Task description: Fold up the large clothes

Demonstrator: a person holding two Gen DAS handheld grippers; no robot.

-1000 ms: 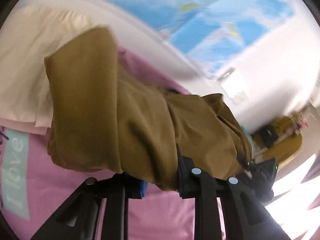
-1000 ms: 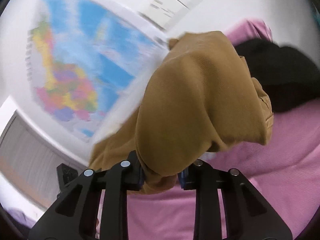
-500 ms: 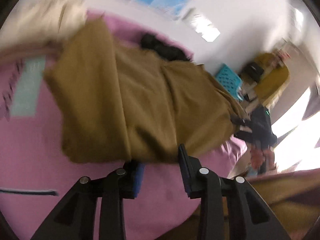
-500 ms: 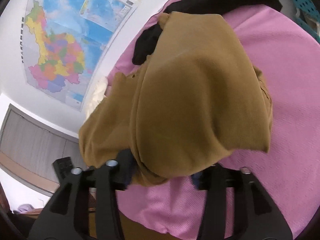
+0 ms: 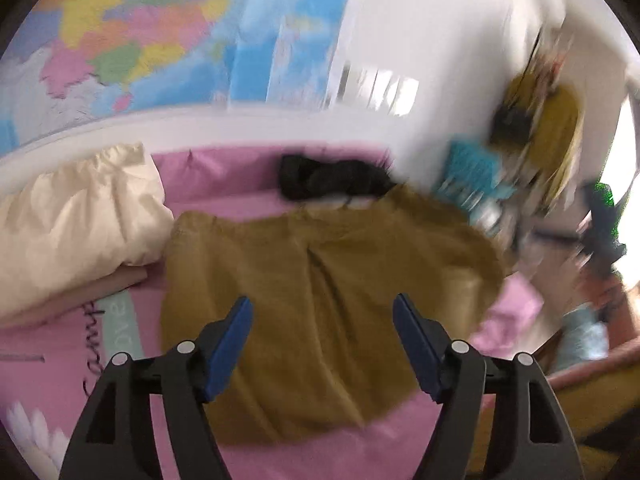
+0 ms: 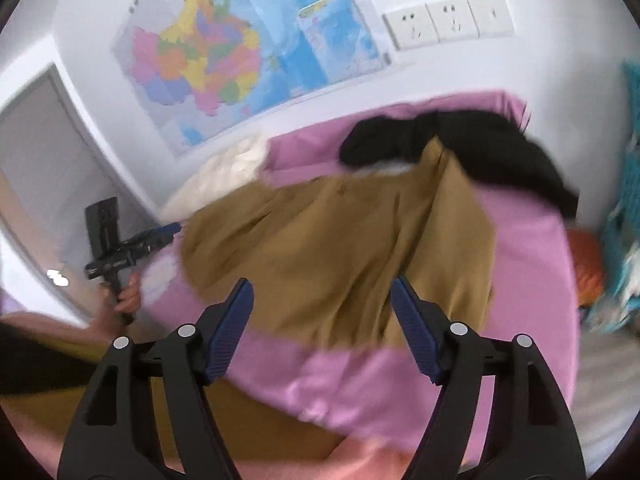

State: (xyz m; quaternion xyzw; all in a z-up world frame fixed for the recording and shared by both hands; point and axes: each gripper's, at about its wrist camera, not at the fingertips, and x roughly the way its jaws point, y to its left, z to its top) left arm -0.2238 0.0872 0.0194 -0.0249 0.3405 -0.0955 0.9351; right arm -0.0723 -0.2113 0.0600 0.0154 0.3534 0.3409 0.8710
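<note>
One mustard-brown garment (image 5: 320,300) is lying spread on the pink bedsheet (image 6: 528,280), touching one black garment (image 6: 500,152) beyond it and one cream pillow (image 5: 72,216) beside it. The sheet's lettering is too blurred to read. Two grippers, left gripper (image 5: 322,320) and right gripper (image 6: 321,304), are hovering above it, jaws wide apart, holding nothing.

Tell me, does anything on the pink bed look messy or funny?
The mustard-brown cloth garment lies rumpled and crooked, its far edge touching the crumpled black garment by the wall. Both claws, left and right, are open.
</note>
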